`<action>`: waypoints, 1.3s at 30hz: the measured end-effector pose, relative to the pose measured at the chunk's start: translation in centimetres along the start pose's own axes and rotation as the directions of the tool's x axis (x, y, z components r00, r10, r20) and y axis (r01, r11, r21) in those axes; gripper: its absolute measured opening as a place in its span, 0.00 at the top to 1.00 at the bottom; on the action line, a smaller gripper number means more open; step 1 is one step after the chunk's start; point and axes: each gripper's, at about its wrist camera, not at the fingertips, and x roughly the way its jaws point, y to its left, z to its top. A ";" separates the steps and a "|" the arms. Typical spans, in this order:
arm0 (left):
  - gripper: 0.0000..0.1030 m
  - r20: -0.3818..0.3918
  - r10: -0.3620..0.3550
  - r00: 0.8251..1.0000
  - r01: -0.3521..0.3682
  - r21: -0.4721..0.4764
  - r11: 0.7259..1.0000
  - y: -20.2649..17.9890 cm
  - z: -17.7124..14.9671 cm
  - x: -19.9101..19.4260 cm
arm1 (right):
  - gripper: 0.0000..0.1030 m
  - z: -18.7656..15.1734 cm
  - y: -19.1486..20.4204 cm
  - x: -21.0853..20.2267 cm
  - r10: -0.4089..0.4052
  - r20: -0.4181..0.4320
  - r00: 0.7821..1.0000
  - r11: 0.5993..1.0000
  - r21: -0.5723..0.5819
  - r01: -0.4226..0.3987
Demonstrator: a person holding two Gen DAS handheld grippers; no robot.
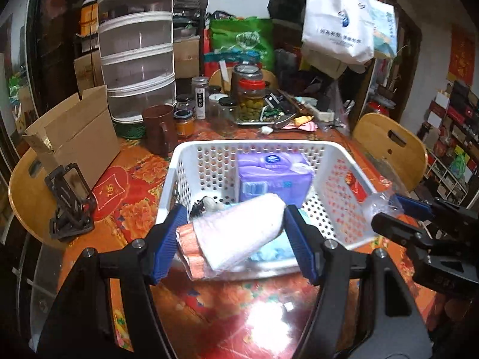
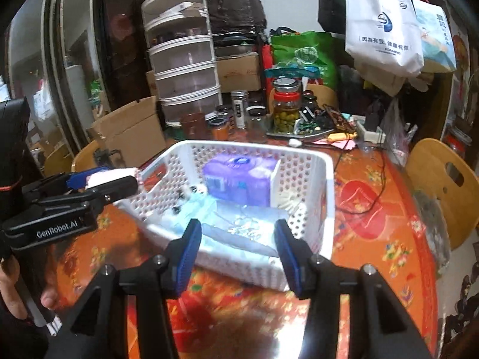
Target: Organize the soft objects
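My left gripper (image 1: 232, 233) is shut on a rolled white cloth (image 1: 239, 230) with an orange striped end, held above the near rim of the white perforated basket (image 1: 251, 143). In the right wrist view the left gripper (image 2: 104, 182) hangs over the basket's (image 2: 254, 145) left corner. My right gripper (image 2: 236, 239) is shut on a clear crinkled plastic packet (image 2: 242, 224) over the basket's near side. It also shows as the right gripper (image 1: 389, 209) with the packet (image 1: 378, 206) by the basket's right wall. A purple tissue pack (image 1: 272, 176) stands inside, with light blue soft items below.
A cardboard box (image 1: 74, 137), a black folding stand (image 1: 70, 200), a brown mug (image 1: 158, 131) and several jars (image 1: 250, 98) crowd the far table. Wooden chairs (image 1: 392, 149) stand at both sides. A hand (image 2: 12, 284) grips the left tool. Red floral tablecloth (image 1: 254, 308) lies in front.
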 end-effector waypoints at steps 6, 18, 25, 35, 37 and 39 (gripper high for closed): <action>0.37 -0.075 0.007 0.997 -0.007 0.008 1.000 -0.5 1.7 5.1 | 0.52 2.0 -1.2 3.7 -0.019 -0.061 0.998 1.000 0.012 0.019; 0.35 -0.132 0.045 0.990 -0.047 -0.012 0.999 -0.1 1.1 10.6 | 0.51 2.1 -3.2 9.6 -0.053 -0.147 0.988 0.998 0.010 0.055; 0.05 -0.081 0.073 0.994 -0.072 0.017 0.997 0.0 0.8 9.4 | 0.09 2.1 -3.9 8.7 -0.030 -0.095 0.995 0.999 0.030 0.033; 0.00 -0.030 0.119 0.992 -0.118 0.046 0.992 -0.1 -1.9 4.7 | 0.01 1.0 -4.2 4.3 0.017 -0.032 0.999 0.997 0.079 -0.014; 0.00 -0.016 0.123 0.992 -0.122 0.046 0.991 0.1 -3.1 3.0 | 0.01 0.4 -4.1 3.0 0.013 -0.017 1.000 0.996 0.088 -0.011; 0.00 0.000 0.118 0.993 -0.118 0.034 0.992 0.3 -4.2 1.2 | 0.01 -0.5 -3.7 1.6 0.013 -0.003 1.000 0.996 0.086 -0.012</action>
